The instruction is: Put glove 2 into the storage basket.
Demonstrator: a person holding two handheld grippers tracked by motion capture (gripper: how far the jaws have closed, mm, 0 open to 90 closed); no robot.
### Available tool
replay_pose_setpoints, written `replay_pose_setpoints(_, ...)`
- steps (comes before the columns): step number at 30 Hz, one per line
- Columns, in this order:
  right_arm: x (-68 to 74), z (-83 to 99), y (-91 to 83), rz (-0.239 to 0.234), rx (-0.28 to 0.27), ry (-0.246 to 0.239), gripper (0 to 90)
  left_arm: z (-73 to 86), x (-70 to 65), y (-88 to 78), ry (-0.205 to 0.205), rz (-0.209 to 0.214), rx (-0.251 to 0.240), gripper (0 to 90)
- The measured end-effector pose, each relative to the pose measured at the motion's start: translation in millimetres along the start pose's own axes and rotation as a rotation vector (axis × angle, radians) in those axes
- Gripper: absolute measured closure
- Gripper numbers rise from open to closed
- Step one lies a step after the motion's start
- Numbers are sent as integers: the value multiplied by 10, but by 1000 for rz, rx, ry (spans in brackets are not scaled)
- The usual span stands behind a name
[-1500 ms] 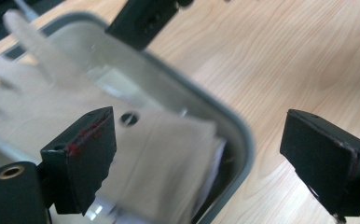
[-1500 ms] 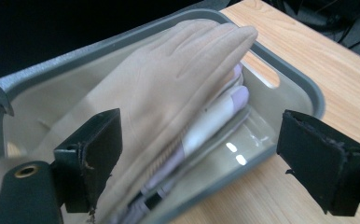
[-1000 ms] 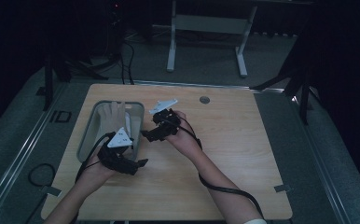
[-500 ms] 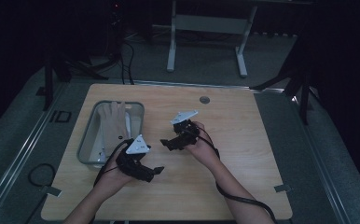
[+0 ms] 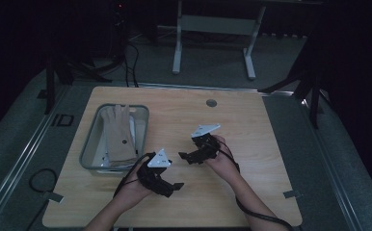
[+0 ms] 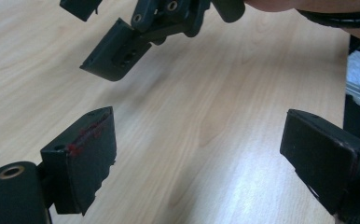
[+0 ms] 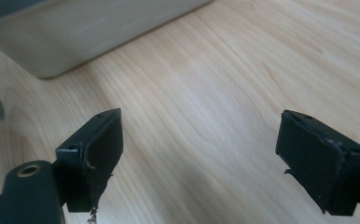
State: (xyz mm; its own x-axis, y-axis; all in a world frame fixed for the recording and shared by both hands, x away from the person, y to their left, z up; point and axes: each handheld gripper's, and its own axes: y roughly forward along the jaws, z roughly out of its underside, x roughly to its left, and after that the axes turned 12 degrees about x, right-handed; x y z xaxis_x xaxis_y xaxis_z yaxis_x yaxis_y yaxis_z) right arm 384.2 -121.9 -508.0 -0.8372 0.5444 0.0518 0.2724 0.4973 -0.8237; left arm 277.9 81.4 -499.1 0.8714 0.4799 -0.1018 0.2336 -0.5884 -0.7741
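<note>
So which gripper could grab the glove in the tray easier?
Probably the left gripper. It sits just beside the metal tray holding the glove, with its jaws open and empty. The right gripper, also open, is farther out over the table.

Grey stand (image 5: 213,36) and cables (image 5: 126,53) behind table (image 5: 261,192).

My light wooden tabletop (image 5: 251,192) carries a grey metal tray (image 5: 89,144) near its left edge and has a round grommet (image 5: 211,103) near its far edge.
</note>
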Motion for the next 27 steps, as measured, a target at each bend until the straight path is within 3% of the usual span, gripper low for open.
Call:
replay_pose_setpoints(17,-74,526,-69,13,-1,-5,139,58,-67,367,32,71,15,108)
replay_pose_setpoints(27,-100,787,-98,26,4,8,133,71,-105,461,69,90,15,108)
